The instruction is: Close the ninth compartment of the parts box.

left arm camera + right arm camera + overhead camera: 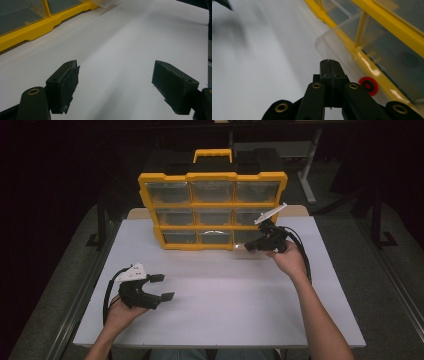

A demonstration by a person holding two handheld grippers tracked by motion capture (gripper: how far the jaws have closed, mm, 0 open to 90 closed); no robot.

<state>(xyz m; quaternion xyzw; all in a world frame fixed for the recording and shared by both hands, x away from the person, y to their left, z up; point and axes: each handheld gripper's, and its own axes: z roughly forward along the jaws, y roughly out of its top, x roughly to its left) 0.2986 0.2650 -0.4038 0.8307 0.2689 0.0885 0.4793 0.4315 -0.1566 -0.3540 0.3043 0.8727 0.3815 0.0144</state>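
Note:
A yellow organizer (212,176) with several clear drawers stands upright at the back of the white table (225,305). Its bottom right drawer (239,248) is pulled out a little. My right gripper (248,247) is at that drawer, jaws shut with the pads pressed flat together. In the right gripper view the gripper (329,65) tips reach the drawer's clear front wall (337,42); I cannot tell if a thin lip is pinched. A red ring (368,85) lies inside. My left gripper (164,287) rests low at the front left, open and holding nothing (117,85).
The organizer's yellow frame (30,30) lies far left of the left gripper, with bare white table between. A yellow carry handle (212,154) tops the organizer. Dark floor and black stands (100,225) surround the table; its front edge runs near my forearms.

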